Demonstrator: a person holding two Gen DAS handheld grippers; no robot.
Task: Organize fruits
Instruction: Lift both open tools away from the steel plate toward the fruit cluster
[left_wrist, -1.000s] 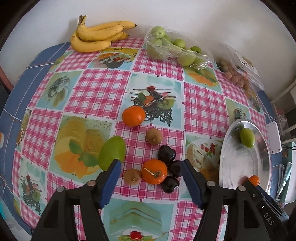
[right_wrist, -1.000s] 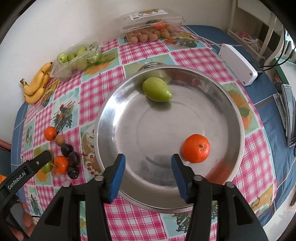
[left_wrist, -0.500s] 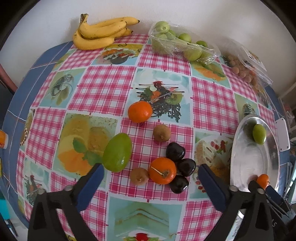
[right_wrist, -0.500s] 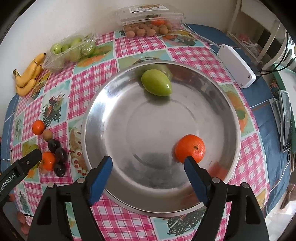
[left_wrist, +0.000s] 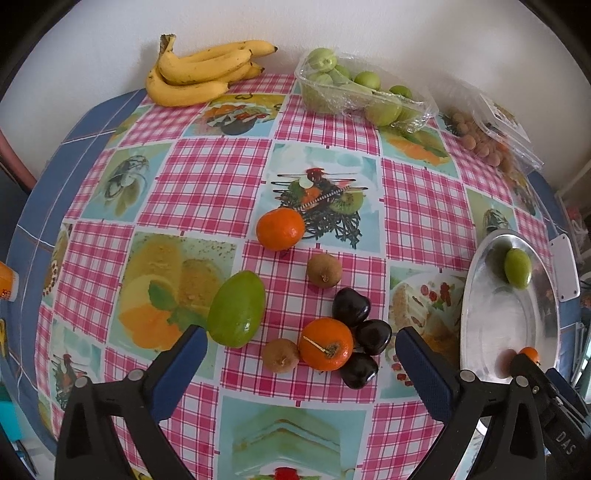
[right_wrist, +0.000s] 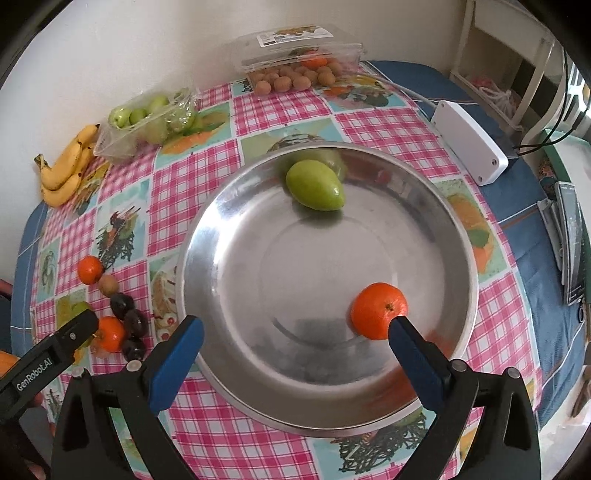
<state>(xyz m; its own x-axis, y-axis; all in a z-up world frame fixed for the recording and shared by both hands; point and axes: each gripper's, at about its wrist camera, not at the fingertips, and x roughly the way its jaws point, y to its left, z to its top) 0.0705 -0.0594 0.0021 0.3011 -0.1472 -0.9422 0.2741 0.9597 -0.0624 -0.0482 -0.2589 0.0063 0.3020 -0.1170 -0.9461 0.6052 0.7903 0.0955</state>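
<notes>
A checked pink tablecloth (left_wrist: 207, 192) carries loose fruit. Left of the steel bowl (right_wrist: 229, 229) lies a green mango (left_wrist: 237, 309), its long axis tilted, narrow tip pointing up and to the right toward a mandarin (left_wrist: 280, 229). Just right of this mango sit a stemmed mandarin (left_wrist: 325, 344), two kiwis (left_wrist: 323, 270) and three dark plums (left_wrist: 351, 303), bunched and touching. The left gripper (left_wrist: 301, 360) hangs above this cluster, jaws spread wide after just opening, holding nothing; its left fingertip overlaps the mango's lower end in the view, contact unclear. Inside the bowl, a second green mango (right_wrist: 314, 185) lies near the far rim, tip pointing right, and an orange mandarin (right_wrist: 378, 310) rests at the right. The right gripper (right_wrist: 293, 334) has just been opening wide over the bowl, empty; its right fingertip lies just beside that mandarin.
</notes>
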